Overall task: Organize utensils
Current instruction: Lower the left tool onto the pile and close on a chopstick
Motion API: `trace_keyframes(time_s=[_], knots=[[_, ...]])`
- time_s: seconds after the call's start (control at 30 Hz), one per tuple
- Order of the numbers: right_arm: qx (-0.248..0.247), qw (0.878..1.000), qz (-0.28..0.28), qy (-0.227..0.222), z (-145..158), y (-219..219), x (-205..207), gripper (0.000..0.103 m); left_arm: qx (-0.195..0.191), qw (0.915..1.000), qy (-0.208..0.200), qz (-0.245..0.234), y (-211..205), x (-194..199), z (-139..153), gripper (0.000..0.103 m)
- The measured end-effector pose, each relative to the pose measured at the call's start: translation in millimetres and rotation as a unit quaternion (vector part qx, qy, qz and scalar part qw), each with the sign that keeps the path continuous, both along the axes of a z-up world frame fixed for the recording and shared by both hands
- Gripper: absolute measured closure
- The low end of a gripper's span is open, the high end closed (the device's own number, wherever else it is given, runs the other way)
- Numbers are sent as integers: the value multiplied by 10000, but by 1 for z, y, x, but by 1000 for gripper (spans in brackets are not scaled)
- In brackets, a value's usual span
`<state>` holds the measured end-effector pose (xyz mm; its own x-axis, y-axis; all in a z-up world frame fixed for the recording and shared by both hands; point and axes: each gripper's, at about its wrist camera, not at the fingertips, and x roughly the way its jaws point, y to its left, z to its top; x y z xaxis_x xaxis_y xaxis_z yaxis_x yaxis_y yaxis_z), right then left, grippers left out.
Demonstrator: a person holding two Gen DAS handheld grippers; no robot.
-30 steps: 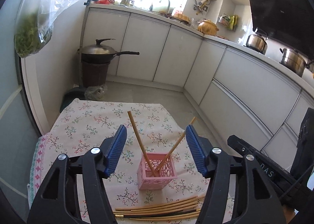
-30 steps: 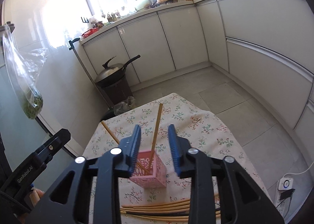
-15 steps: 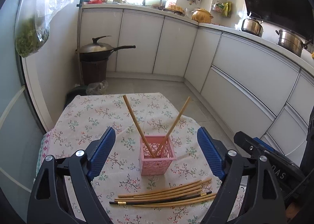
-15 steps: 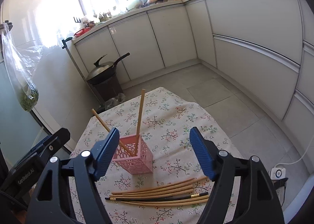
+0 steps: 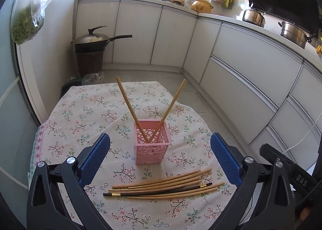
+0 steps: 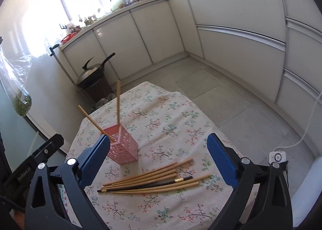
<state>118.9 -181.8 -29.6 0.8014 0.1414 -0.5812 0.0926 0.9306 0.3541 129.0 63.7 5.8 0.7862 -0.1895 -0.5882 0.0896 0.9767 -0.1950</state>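
Chopsticks [image 5: 165, 186] lie bundled on the counter [image 5: 80, 113] just before the pink holder [image 5: 152, 142], which already has two. Both grippers' fingers [image 5: 94, 158] gape empty. They look light, stiff, slippery: pinch one mid-shaft.

A second ago our right gripper [image 6: 158, 158] had its jaws nearly closed around the chopstick [image 6: 118, 105] standing in the pink basket [image 6: 122, 146]; now they gape wide, empty, and we have drawn back from the basket. Our left gripper [image 5: 160, 158] has spread wider too and pulled away from the basket, so the loose chopsticks [image 5: 165, 187] lying before the basket now show in full between its blue pads
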Motion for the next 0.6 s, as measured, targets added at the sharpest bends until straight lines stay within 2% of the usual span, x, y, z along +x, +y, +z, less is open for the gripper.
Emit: trace_keyframes(time_s=[0.13,0.23,0.3,0.4,0.53,0.6], knots=[[-171,9996,-114,167,-8,-12,-19,8,126,9992,296,-224,-13,11,-11,7],[-371,9985,-196,346,-17,-20,-35,7,267,9951,770,-562,-30,25,-28,7],[-486,9971,-252,522,-27,-25,-47,7,391,9863,1271,-974,-48,38,-45,7],[-578,9940,-210,906,-48,-31,-62,7,718,9668,1925,-1518,-80,54,-72,7],[-546,9870,6,1510,-77,-31,-67,7,964,9415,2637,-1863,-115,78,-108,7],[-496,9857,123,1607,-83,-28,-68,7,1135,9323,2815,-1967,-134,87,-124,7]])
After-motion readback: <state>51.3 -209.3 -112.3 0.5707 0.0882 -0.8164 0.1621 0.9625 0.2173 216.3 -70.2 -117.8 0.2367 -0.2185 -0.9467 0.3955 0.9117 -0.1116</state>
